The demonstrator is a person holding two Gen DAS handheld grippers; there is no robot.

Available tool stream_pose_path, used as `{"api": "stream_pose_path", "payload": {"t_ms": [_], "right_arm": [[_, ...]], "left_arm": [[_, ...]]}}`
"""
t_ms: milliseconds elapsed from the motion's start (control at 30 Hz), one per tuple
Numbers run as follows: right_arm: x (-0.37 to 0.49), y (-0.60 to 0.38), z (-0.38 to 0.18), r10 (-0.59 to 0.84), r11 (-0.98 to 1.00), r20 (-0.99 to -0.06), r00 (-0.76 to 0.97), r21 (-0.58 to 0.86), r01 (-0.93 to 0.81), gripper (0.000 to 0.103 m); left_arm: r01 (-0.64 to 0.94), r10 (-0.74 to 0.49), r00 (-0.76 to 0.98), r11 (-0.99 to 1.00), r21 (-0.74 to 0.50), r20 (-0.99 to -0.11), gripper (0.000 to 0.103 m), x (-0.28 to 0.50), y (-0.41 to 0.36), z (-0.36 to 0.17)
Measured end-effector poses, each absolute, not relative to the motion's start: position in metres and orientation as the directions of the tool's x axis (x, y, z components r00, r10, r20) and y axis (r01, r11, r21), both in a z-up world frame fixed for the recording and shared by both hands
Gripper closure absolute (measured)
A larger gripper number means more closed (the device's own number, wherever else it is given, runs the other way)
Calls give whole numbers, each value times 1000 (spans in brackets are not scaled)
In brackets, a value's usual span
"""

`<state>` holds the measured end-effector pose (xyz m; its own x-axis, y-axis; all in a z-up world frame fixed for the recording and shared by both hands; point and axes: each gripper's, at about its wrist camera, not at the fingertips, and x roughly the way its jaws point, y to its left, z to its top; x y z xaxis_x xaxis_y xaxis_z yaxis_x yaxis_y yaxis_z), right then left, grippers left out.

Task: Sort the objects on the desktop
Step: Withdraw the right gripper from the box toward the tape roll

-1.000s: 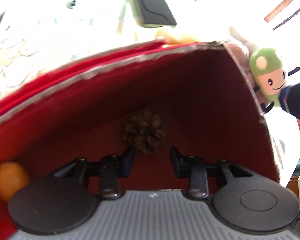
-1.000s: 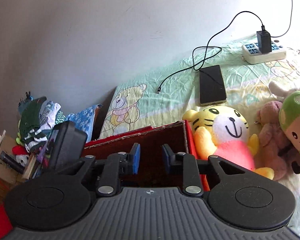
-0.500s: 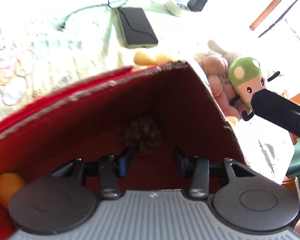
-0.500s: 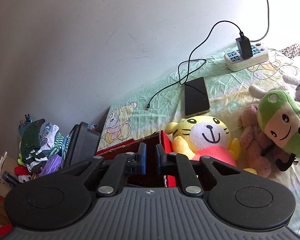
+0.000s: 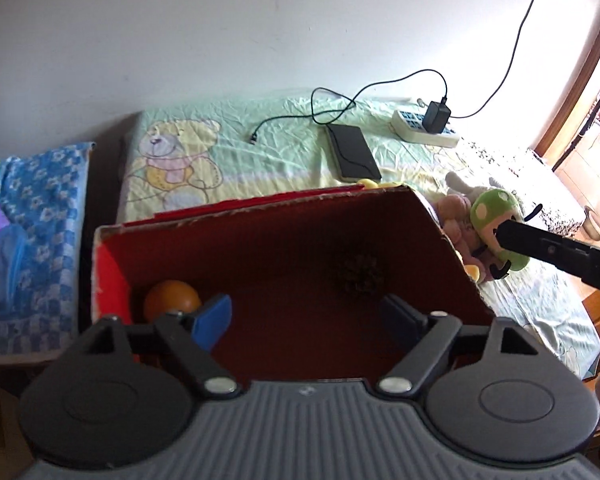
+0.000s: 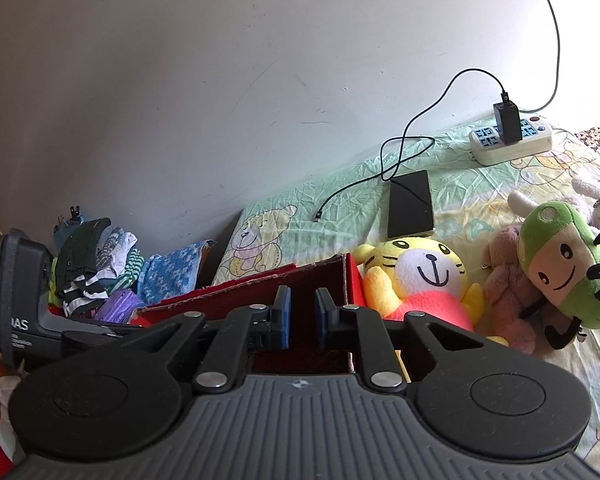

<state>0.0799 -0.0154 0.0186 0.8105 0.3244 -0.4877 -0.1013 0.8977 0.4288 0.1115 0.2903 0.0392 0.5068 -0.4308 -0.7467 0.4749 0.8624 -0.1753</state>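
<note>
A red cardboard box [image 5: 260, 216] stands on the bed. Inside it lie a brown pinecone [image 5: 360, 274] and an orange fruit [image 5: 172, 300]. My left gripper [image 5: 306, 318] is open and empty above the box's near side. My right gripper [image 6: 302, 318] has its jaws close together with a narrow gap and nothing between them, above the box's right end [image 6: 348, 280]. Beside the box lie a yellow tiger plush [image 6: 420, 276], a pink plush [image 6: 504, 280] and a green mushroom plush [image 6: 564, 268], which also shows in the left wrist view [image 5: 496, 220].
A black phone [image 5: 354, 152] with a loose cable lies on the green sheet behind the box. A white power strip [image 5: 424, 128] with a charger sits by the wall. A blue patterned pillow [image 5: 40, 232] and a clothes pile [image 6: 96, 256] are at the left.
My left gripper has lifted back out of the box and opened wide; the pinecone stays on the box floor. My right gripper rose slightly and its jaws narrowed.
</note>
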Motion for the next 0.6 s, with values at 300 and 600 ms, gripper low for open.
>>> {"api": "stream_pose_path", "payload": {"t_ms": [300, 600], "right_arm": [[44, -5, 31, 480, 857, -409, 776, 408, -315, 86], [8, 23, 18, 647, 762, -431, 629, 342, -550, 87]], "left_arm": [[335, -261, 628, 941, -48, -733, 22, 38, 316, 46], [118, -82, 555, 993, -19, -828, 22, 4, 331, -9]]}}
